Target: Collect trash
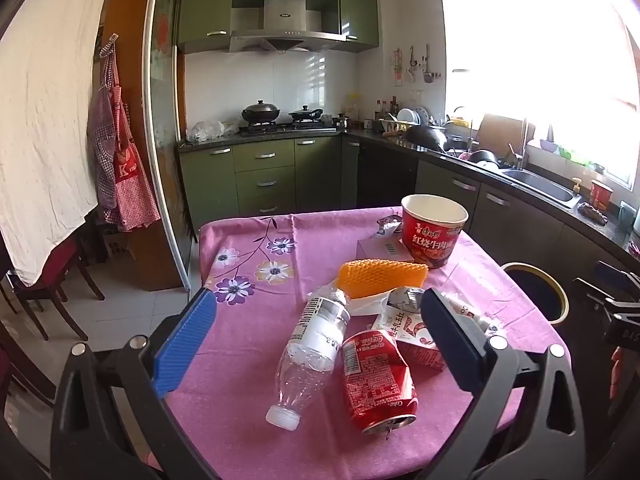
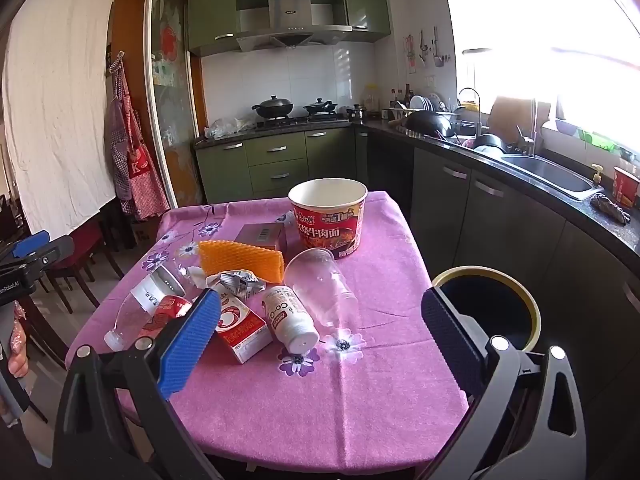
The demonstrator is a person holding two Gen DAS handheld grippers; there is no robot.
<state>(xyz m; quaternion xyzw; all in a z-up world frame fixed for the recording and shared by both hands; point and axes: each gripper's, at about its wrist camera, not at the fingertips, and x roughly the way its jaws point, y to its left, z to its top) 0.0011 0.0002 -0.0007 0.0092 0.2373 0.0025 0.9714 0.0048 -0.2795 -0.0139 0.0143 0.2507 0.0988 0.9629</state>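
Trash lies on a table under a pink flowered cloth (image 1: 240,236). My left gripper (image 1: 320,300) hovers open over the near edge, and below it lie a clear plastic bottle (image 1: 316,344) and a crushed red cola can (image 1: 376,384). Behind them are a small carton (image 1: 416,344), an orange foam net (image 1: 382,280), a flat box (image 1: 384,248) and a red noodle cup (image 1: 434,232). My right gripper (image 2: 320,300) is open and empty, above a clear plastic cup (image 2: 320,284) and a white bottle (image 2: 290,318) lying on their sides. A crumpled wrapper (image 2: 236,282) sits by the carton (image 2: 240,328).
A black bin with a yellow rim (image 2: 486,304) stands on the floor at the table's right side. Dark kitchen cabinets and a sink counter (image 2: 552,176) run along the right. Wooden chairs (image 1: 52,292) stand to the left, and an apron (image 1: 120,168) hangs by the sliding door.
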